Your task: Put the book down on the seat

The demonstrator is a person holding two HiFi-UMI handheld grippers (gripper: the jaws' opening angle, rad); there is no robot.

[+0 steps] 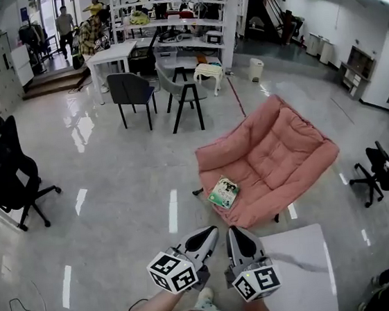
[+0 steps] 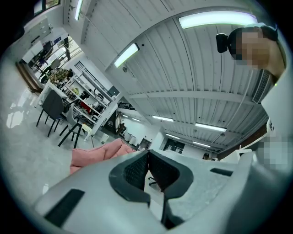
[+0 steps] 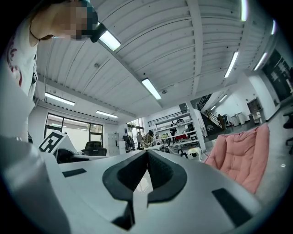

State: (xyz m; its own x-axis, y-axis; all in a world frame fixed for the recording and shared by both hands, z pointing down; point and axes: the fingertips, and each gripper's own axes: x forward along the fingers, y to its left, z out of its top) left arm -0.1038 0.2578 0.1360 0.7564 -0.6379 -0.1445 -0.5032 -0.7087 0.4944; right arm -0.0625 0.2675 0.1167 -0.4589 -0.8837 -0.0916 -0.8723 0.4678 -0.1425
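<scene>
A thin book with a green and white cover lies on the front left edge of the pink cushioned seat. Low in the head view, short of the seat, both grippers are held close together. My left gripper is shut with nothing between its jaws. My right gripper is likewise shut and empty. The left gripper view has the closed left gripper with the pink seat off to its left. From the right gripper, the seat appears at the right.
A white table stands just right of the grippers. A black office chair is at the left, another at the right. A dark chair and a stool stand farther back before a white table and shelves.
</scene>
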